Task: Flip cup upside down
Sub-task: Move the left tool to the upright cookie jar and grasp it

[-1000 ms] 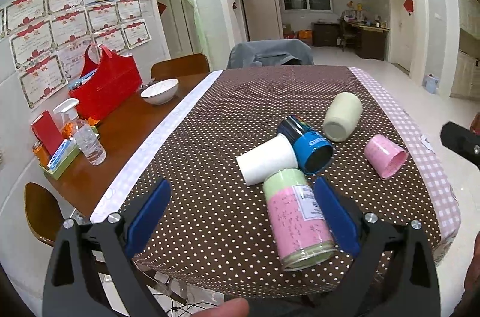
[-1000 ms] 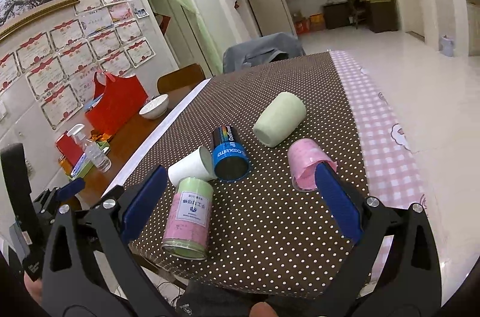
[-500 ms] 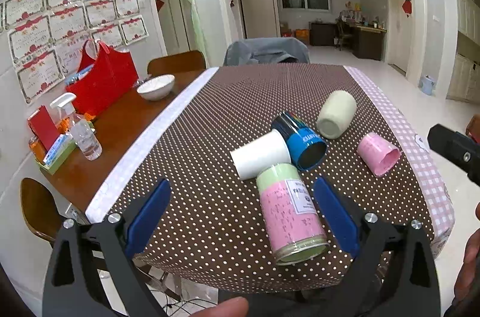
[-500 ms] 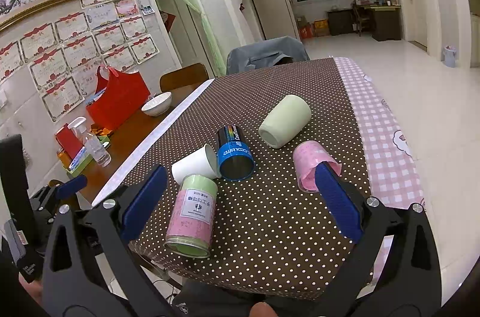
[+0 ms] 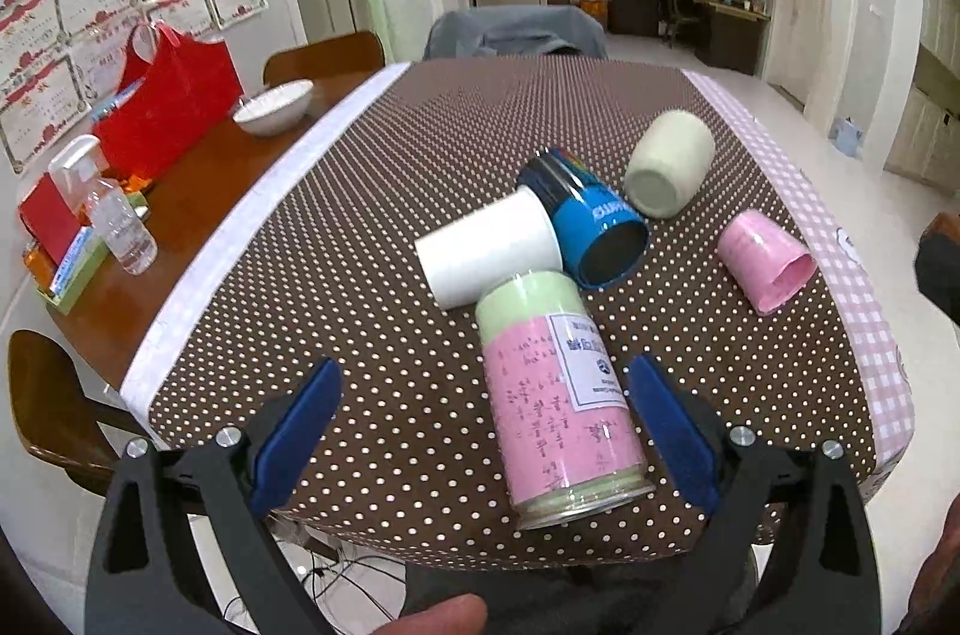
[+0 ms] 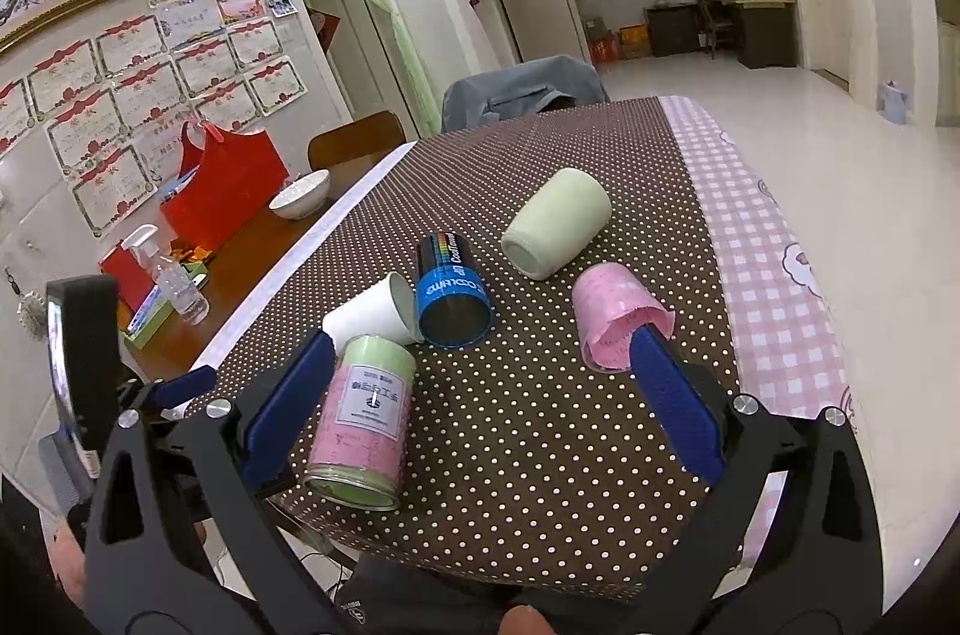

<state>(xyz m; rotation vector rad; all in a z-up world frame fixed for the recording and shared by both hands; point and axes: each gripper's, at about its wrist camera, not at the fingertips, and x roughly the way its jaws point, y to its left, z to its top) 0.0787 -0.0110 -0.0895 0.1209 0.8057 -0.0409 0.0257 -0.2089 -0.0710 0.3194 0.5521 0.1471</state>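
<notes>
Pink-and-green labelled cup [image 5: 555,395] lying on its side at dotted tablecloth's [image 5: 372,311] near edge, touching white paper cup [image 5: 486,254] | left gripper [image 5: 483,431] wide open, straddling it, right gripper [image 6: 474,395] open too | tip: grab mid-body, rotate rim-down.

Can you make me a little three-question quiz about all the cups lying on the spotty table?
1. True or false: the pink cup stands upright.
2. Which cup touches the white paper cup? A) pale green mug B) blue cup C) pink cup
3. Fill in: the pink-and-green can lies between the left gripper's blue ____.

Key:
1. False, it lies on its side.
2. B, the blue cup.
3. fingers
</notes>
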